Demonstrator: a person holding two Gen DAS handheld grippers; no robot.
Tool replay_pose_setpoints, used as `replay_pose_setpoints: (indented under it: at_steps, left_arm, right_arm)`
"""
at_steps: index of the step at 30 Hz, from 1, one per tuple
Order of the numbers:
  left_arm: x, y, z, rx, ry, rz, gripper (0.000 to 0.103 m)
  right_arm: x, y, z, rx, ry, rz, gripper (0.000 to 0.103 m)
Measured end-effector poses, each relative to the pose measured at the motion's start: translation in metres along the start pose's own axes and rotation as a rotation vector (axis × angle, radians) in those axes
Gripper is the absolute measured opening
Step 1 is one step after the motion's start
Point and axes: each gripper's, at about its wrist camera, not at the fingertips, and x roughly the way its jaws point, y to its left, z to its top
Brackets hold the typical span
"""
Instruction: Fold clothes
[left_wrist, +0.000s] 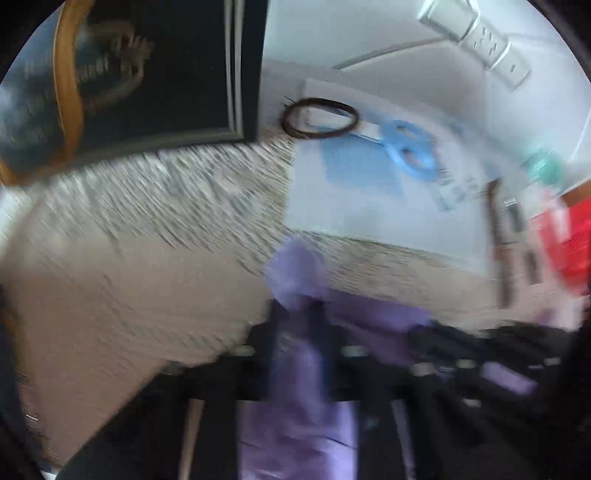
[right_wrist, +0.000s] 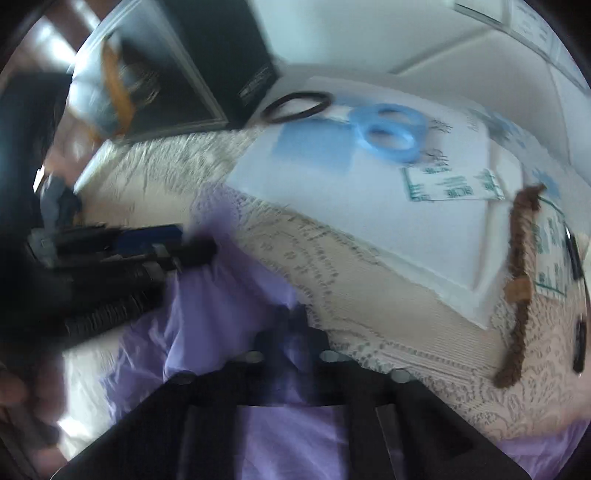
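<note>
Cream lace-patterned cloth (right_wrist: 369, 295) covers the surface, and both views are smeared with motion blur. Nearest, a thin lilac garment (right_wrist: 221, 295) lies crumpled across it, its long axis running from the near edge away toward the wall. The right gripper (right_wrist: 291, 321) has its black fingers closed together on a fold of this fabric. The left gripper (left_wrist: 299, 314) likewise pinches a bunched lilac strip that rises between its fingers and pokes out past the tips. In the right wrist view the left gripper reaches in from the left, just beside the right one. Bare lace lies to the left of the garment. Farther off sits a white sheet (right_wrist: 369, 206), carrying blue-handled scissors (right_wrist: 388, 129), a dark elastic ring (right_wrist: 295, 105) and a brown fuzzy cord (right_wrist: 517, 288). Behind stand a dark framed picture (left_wrist: 159, 70) and the pale wall (left_wrist: 388, 37).
</note>
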Motion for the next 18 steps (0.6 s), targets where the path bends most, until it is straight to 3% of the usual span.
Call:
replay_pose_setpoints:
  at_steps: [3,6,9,10,12,14,18]
  left_arm:
    - [-0.028,-0.001,-0.014,0.014,-0.066,0.007,0.01]
    - [-0.068,-0.001,-0.049,0.044,-0.136,-0.017,0.01]
    - [-0.096,-0.001,-0.094,0.089,-0.149,-0.029,0.01]
    - [-0.098,-0.001,-0.106,0.101,-0.13,-0.024,0.014]
    - [-0.094,-0.002,-0.123,0.107,-0.078,0.008,0.036]
    - [-0.092,-0.004,-0.127,0.105,-0.068,0.019,0.071]
    - [-0.085,-0.025,-0.112,0.111,-0.07,-0.015,0.077]
  right_arm:
    - [-0.028,-0.002,-0.011,-0.007,-0.1,0.052,0.003]
    - [-0.088,-0.002,-0.041,-0.088,-0.253,0.14,0.003]
    - [-0.122,0.006,-0.085,-0.228,-0.24,0.194,0.005]
    - [-0.129,0.008,-0.103,-0.274,-0.211,0.215,0.006]
    - [-0.135,0.007,-0.136,-0.316,-0.153,0.181,0.02]
    - [-0.137,-0.014,-0.16,-0.222,-0.118,0.157,0.027]
    - [-0.139,-0.065,-0.185,0.026,-0.089,0.134,0.027]
